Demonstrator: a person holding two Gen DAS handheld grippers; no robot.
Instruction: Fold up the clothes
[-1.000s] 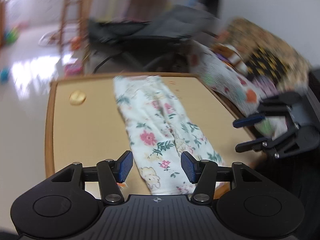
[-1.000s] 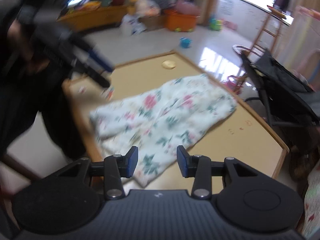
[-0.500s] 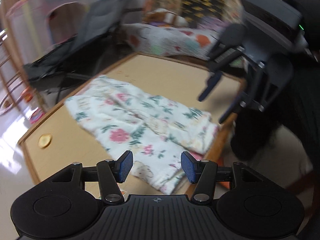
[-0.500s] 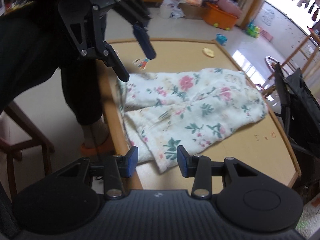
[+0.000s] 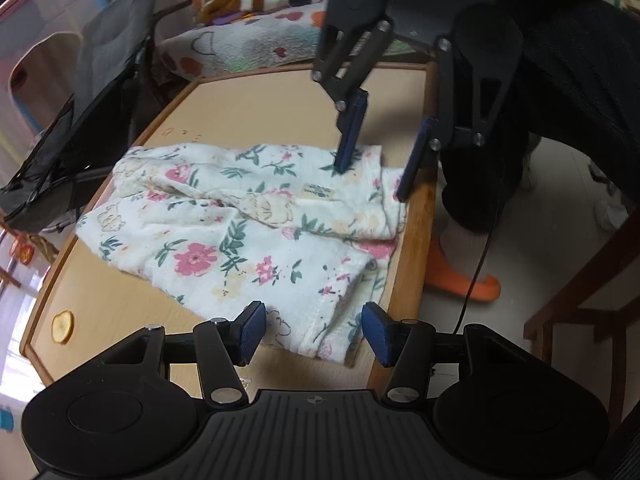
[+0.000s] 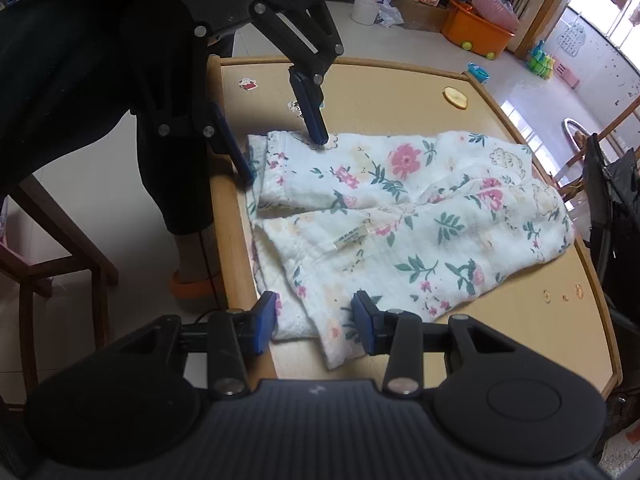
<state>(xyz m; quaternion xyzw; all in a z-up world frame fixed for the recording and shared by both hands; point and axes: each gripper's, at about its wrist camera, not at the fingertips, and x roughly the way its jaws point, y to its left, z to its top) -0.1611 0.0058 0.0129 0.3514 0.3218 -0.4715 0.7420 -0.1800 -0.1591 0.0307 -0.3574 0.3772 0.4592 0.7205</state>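
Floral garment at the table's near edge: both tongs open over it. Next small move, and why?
Probably lower and close both tongs on the near hem. The white floral cotton garment lies flat on the tan wooden table. The left tongs and right tongs each stand open astride a hem corner, gripping nothing yet, so pinching both corners would let the hem be lifted for a fold.

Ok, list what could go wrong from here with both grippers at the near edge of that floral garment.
1. Both the left gripper and the right gripper are open at opposite corners of the white floral cotton garment; with several layers there, a pinch may catch only the top one.
2. The garment's hem overhangs the wooden table's edge, so a missed grasp could drag it off.
3. The white sewn-in label faces up and may stay exposed after folding.
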